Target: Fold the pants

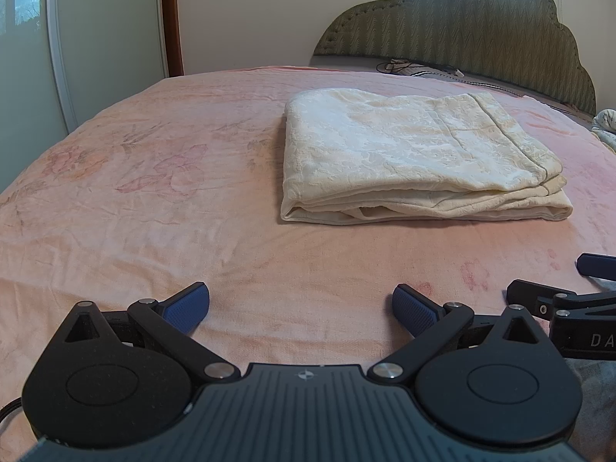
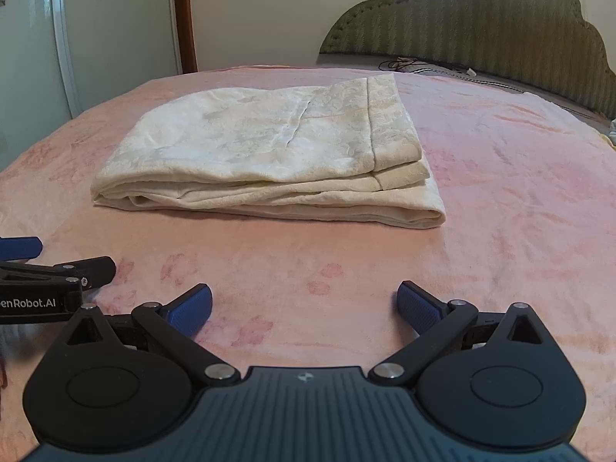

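The cream patterned pants [image 1: 408, 154] lie folded in a flat rectangular stack on the pink bedspread [image 1: 154, 211]; they also show in the right wrist view [image 2: 269, 154]. My left gripper [image 1: 301, 306] is open and empty, low over the bedspread, short of the stack's near left side. My right gripper [image 2: 304, 306] is open and empty, low over the bedspread in front of the stack. Each gripper shows at the edge of the other's view, the right one [image 1: 569, 304] and the left one [image 2: 50, 281].
An olive padded headboard [image 1: 481, 30] stands at the far end of the bed with cables [image 1: 408, 66] lying below it. A white wardrobe door [image 1: 96, 38] and brown door frame [image 1: 172, 19] are at the left. Another patterned cloth [image 1: 606, 123] lies at the right edge.
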